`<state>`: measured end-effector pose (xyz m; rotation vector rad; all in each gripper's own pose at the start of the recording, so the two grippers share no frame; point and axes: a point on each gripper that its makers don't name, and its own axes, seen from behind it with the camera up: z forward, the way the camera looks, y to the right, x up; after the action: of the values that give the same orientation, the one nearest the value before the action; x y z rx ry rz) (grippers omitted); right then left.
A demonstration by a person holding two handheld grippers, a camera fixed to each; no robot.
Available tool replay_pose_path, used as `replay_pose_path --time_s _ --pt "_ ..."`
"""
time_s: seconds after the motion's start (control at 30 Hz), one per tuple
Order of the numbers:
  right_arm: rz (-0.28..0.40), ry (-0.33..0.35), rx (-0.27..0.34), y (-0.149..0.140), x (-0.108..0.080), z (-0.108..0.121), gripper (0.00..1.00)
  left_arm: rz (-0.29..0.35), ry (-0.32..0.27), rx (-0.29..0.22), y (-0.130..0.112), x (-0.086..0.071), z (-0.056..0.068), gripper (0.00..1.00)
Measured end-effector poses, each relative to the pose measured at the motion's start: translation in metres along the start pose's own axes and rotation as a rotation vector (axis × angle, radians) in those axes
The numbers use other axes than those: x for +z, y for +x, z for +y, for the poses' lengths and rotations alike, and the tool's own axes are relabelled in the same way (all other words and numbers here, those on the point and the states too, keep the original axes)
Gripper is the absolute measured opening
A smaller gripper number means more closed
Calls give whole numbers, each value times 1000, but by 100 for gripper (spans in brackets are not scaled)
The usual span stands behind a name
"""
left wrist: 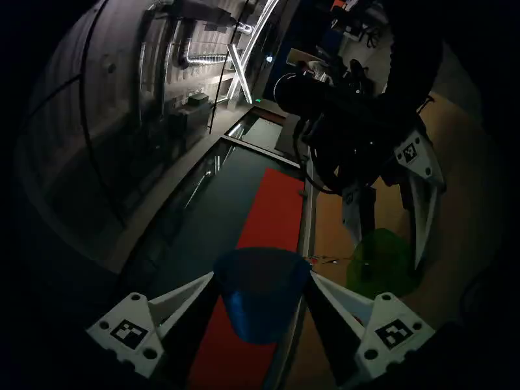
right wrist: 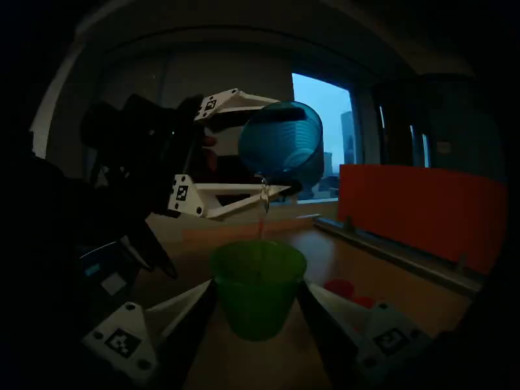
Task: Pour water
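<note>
A blue cup sits between the two fingers of my left gripper, which is shut on it. In the right gripper view that blue cup is tipped on its side in the left gripper, above the green cup. A thin stream of water falls from its rim into the green cup. My right gripper is shut on the green cup and holds it upright over the wooden table. The left gripper view shows the green cup in the right gripper, off to the right.
A red panel stands along the table's right side, with a rail at its foot. Small red objects lie on the table just right of the green cup. A window is behind. The room is dim.
</note>
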<state>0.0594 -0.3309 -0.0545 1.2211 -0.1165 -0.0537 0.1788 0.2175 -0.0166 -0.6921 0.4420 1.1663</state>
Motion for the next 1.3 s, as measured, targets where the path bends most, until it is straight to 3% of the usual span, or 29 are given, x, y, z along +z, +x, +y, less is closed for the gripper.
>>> replay_pose_path --time_s 1.3 --pt "-1 -4 -9 1 -4 0 99 -15 19 91 -2 -2 -4 85"
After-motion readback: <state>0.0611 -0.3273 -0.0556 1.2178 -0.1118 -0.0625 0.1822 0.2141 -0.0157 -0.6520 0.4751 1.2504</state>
